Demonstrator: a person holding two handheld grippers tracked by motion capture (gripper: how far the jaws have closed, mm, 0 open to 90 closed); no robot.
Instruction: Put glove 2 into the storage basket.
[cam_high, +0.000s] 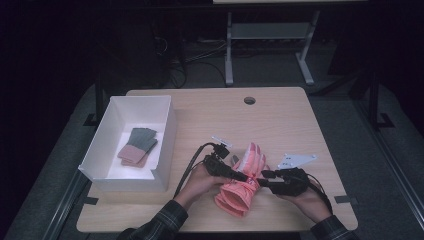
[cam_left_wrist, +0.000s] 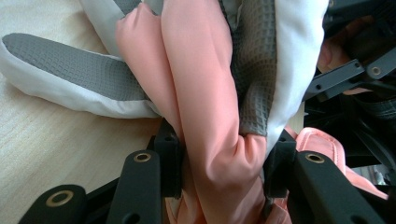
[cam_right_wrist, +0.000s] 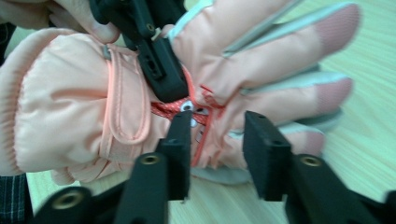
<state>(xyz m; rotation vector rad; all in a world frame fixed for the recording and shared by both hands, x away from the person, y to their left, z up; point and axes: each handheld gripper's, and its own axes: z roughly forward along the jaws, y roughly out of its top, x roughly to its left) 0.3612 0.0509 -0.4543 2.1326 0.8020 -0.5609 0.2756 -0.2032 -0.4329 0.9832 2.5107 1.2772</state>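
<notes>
A pink padded glove (cam_high: 242, 186) with white and grey palm trim lies near the table's front edge, cuff toward the person. My left gripper (cam_high: 243, 176) comes in from the left and is shut on the glove (cam_left_wrist: 210, 116); its jaws pinch the bunched pink fabric at the wrist. My right gripper (cam_high: 266, 176) reaches in from the right. In the right gripper view its jaws stand open (cam_right_wrist: 219, 140) at the glove's (cam_right_wrist: 70, 107) near edge by the wrist strap, with glove fabric showing in the gap. The left gripper's black jaw (cam_right_wrist: 159, 65) presses on the glove's back there.
A white open box (cam_high: 169, 131) stands at the left of the table and holds a folded grey and pink item (cam_high: 138, 145). A round cable hole (cam_high: 249, 100) sits near the far edge. Bare wood (cam_high: 280, 125) lies behind the glove.
</notes>
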